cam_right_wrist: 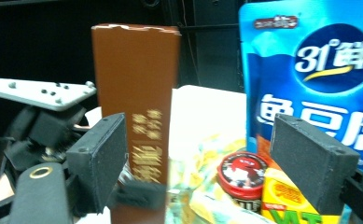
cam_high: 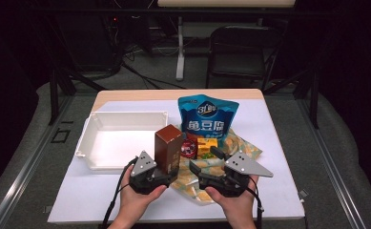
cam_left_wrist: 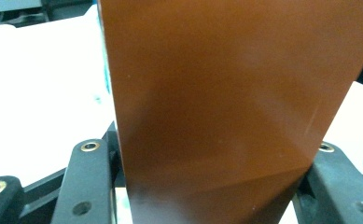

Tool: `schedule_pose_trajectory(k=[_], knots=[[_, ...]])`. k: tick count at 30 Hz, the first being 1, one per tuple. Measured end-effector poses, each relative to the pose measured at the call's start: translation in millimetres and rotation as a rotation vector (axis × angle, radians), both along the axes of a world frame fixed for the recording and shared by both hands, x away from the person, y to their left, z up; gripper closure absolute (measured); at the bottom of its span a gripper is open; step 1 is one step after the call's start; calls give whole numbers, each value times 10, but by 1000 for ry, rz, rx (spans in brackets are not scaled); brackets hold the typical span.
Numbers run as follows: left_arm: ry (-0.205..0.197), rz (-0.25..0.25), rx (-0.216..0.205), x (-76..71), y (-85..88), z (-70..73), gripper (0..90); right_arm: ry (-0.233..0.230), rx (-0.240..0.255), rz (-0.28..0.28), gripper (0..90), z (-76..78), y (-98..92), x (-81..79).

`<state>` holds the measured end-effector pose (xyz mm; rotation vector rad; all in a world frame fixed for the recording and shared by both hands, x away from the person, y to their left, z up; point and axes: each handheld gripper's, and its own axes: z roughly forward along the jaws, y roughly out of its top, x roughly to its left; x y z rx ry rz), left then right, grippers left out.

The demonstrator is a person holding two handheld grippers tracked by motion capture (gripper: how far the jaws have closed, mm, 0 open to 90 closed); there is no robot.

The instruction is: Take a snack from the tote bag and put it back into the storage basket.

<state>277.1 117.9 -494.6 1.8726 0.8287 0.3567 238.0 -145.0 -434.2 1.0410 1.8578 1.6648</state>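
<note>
A tall brown box (cam_high: 169, 145) stands upright near the front of the table, and my left gripper (cam_high: 166, 168) is shut on its lower part. In the left gripper view the brown box (cam_left_wrist: 235, 107) sits between the two jaws of the left gripper (cam_left_wrist: 212, 186), which press on both its sides. To its right, my right gripper (cam_high: 203, 158) is open over a patterned yellow bag (cam_high: 238, 149). In the right gripper view the right gripper (cam_right_wrist: 205, 158) has its pads wide apart, gripping nothing. Beyond them lie a red round tin (cam_right_wrist: 242, 175) and a yellow packet (cam_right_wrist: 289, 200).
A white tray (cam_high: 126, 114) lies at the left of the white mat. A blue pouch (cam_high: 207, 117) stands upright behind the red tin (cam_high: 189, 148) and yellow packet (cam_high: 207, 145). A folding chair (cam_high: 238, 47) and a table leg stand beyond the far edge.
</note>
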Motion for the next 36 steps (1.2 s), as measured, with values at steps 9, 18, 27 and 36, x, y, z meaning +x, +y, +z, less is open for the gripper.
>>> schedule_pose_trajectory(k=[9, 18, 27, 36], knots=[[4, 70, 6, 46, 305, 16, 441, 1, -63, -50, 208, -168, -266, 19], [26, 146, 17, 97, 596, 5, 440, 11, -82, -86, 227, -333, -619, 7], [67, 195, 69, 233, 806, -28, 440, 37, -90, -131, 239, -444, -833, 22], [112, 220, 135, 483, 941, 25, 440, 35, -97, -123, 242, -473, -810, 49]])
